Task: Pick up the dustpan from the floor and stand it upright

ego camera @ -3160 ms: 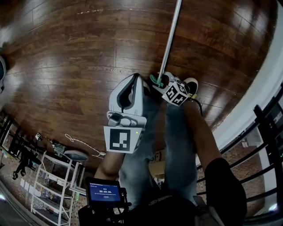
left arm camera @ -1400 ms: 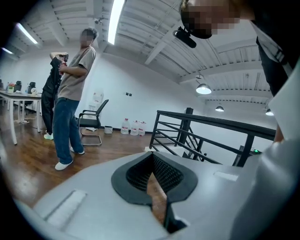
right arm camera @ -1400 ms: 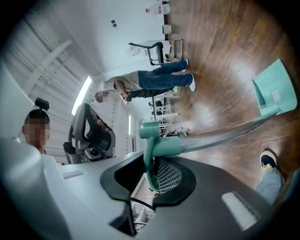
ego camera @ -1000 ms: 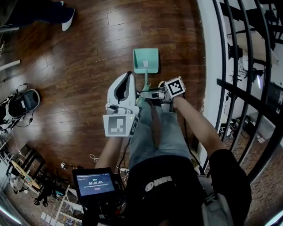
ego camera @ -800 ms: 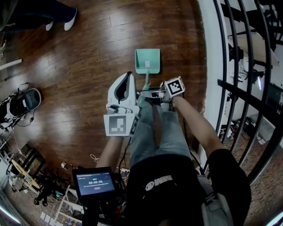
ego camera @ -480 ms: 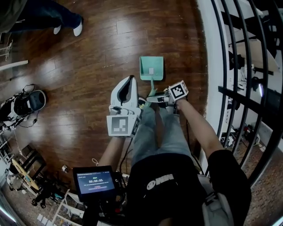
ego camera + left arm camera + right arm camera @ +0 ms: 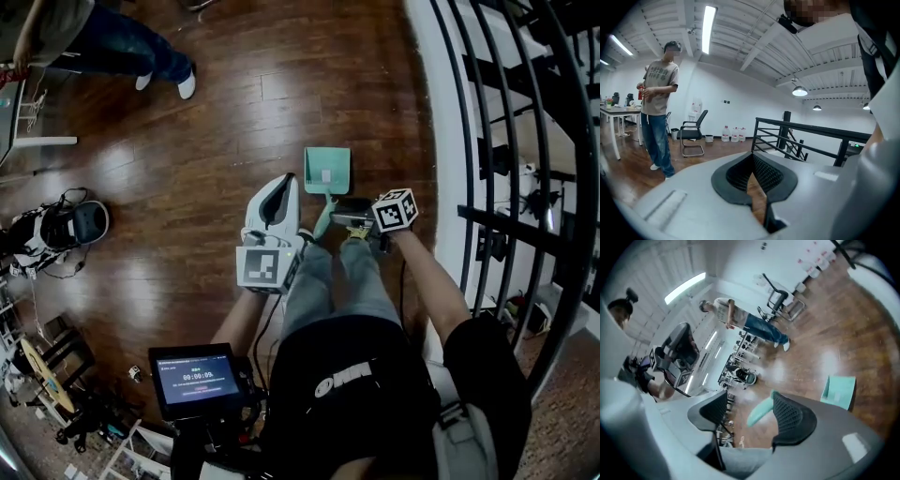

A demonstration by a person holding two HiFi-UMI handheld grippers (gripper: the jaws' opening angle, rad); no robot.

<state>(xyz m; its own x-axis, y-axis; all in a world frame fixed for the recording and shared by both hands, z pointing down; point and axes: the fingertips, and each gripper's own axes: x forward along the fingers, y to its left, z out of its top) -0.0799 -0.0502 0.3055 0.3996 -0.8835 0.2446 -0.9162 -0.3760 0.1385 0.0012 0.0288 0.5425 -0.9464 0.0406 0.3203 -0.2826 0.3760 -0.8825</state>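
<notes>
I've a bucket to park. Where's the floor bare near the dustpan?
Bare wood runs beyond the dustpan up to the bystander's shoes, and left of it as far as the helmet-like gear with cables. Crowded: only a narrow strip separates the dustpan from the railing, and shelving and stands clutter the lower left corner.

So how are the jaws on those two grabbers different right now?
The left gripper has its jaws shut with nothing in them. The right gripper has its jaws apart, and they have just been opening. The left gripper has nothing in front of it but the room. The green dustpan handle shows in the right gripper's gap, unclamped. Both have dark ribbed pads.
</notes>
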